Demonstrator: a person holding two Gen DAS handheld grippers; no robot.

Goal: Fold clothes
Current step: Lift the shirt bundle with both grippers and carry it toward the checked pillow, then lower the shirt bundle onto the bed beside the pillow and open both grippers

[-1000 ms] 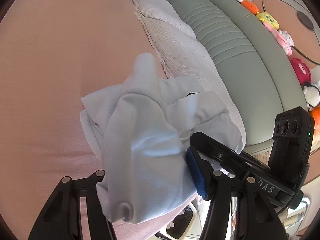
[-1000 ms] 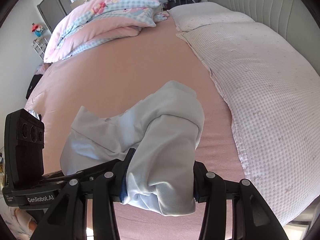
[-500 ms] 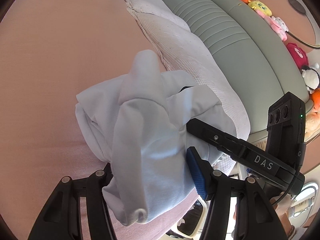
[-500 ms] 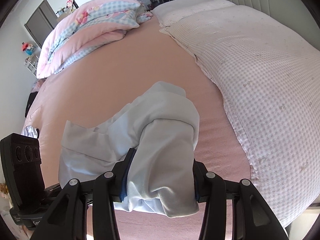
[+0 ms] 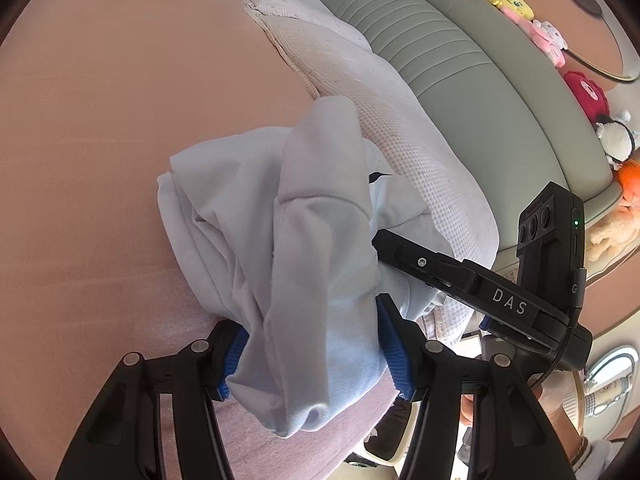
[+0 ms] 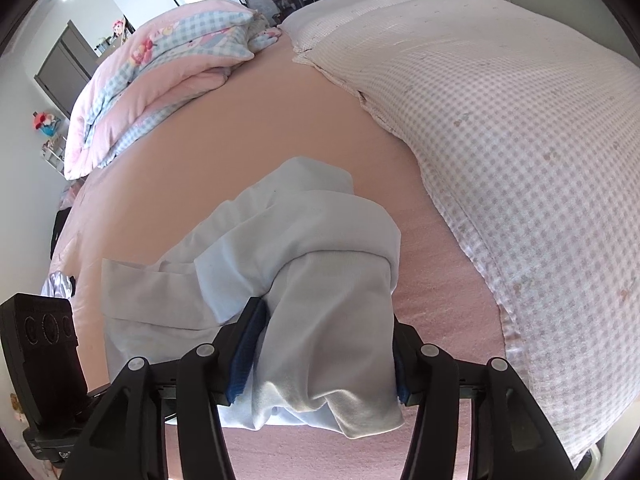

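Laying the bunched white garment [image 5: 304, 248] down on the pink bed [image 5: 120, 120] beside the checked pillow [image 6: 500, 120], left gripper [image 5: 312, 352] clamped on one fold, right gripper [image 6: 324, 364] jaws opening around another; next, probably letting go fully and smoothing flat.

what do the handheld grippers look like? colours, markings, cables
Both are black, with skeletal cut-out finger arms, silver rivets and ribbed blue pads. In the left wrist view the right gripper bears white "DAS" lettering, a boxy black three-lens module with a green LED, and a black cable. The left gripper looks alike.
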